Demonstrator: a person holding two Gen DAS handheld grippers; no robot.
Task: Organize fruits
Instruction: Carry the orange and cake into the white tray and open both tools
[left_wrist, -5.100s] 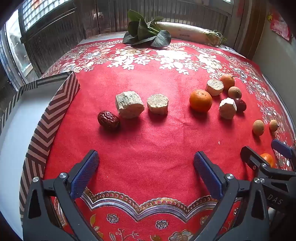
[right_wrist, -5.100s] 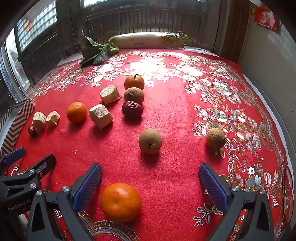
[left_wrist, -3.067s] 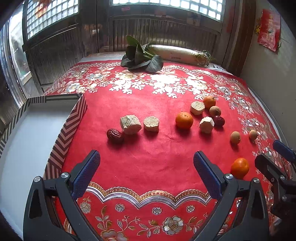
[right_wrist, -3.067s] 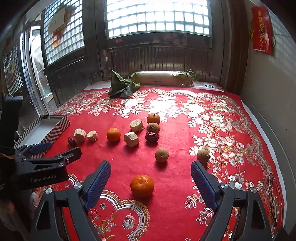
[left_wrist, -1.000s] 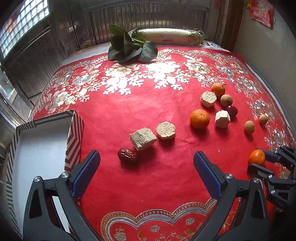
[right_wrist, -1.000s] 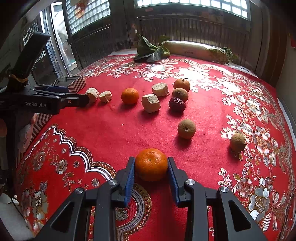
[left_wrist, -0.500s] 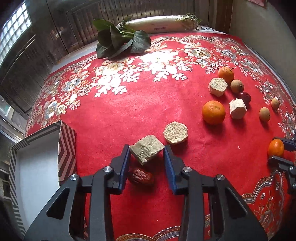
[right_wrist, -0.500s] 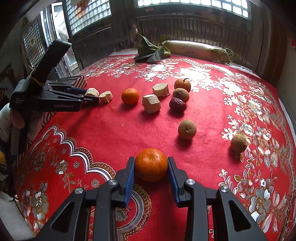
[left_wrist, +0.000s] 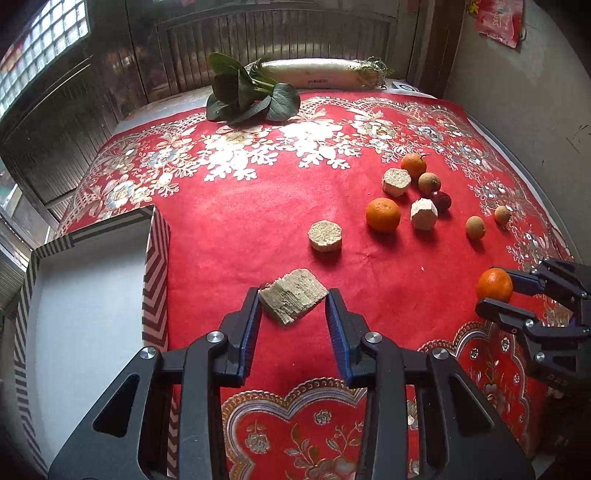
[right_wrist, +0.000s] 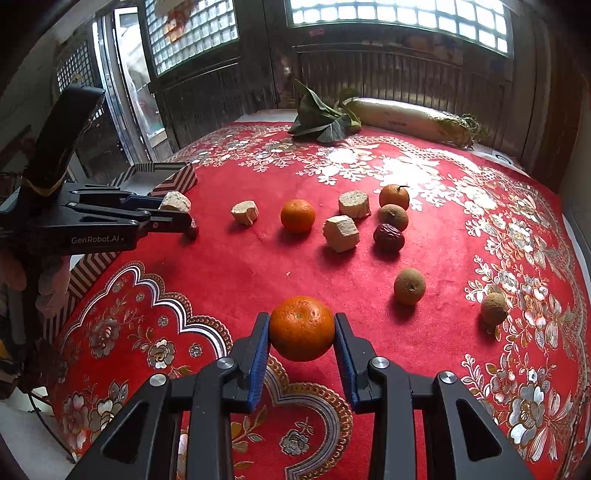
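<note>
Left wrist view: the left gripper (left_wrist: 292, 308) is clenched on a pale, fibrous sugarcane chunk (left_wrist: 293, 300), its blue pads pressing the chunk's two sides above the red floral tablecloth (left_wrist: 236, 221). A dark red date (left_wrist: 265, 285) peeks out just behind the chunk's left corner. To the gripper's left lies an open striped box (left_wrist: 155, 258) with a white inside. Ahead and slightly right sits a round sugarcane slice (left_wrist: 325, 235); farther right are a mandarin (left_wrist: 383, 214), two more sugarcane pieces, a stemmed mandarin (left_wrist: 413, 165), a second date (left_wrist: 441, 199) and three brown longans. At the far right the right gripper (left_wrist: 498, 291) grasps another mandarin (left_wrist: 495, 284). Leafy greens (left_wrist: 251, 96) and a white radish (left_wrist: 317, 74) lie at the far edge.

Right wrist view: the right gripper (right_wrist: 301, 328) grips a mandarin (right_wrist: 301, 328) between its blue pads, lifted off the cloth. Just ahead to the right are two longans (right_wrist: 409, 285), one well right of the other. Farther ahead lie sugarcane pieces, a mandarin (right_wrist: 297, 216), a date (right_wrist: 388, 237) and a stemmed mandarin. At the left, the left gripper (right_wrist: 173, 212) holds its sugarcane chunk (right_wrist: 176, 202) beside the striped box (right_wrist: 173, 177).
</note>
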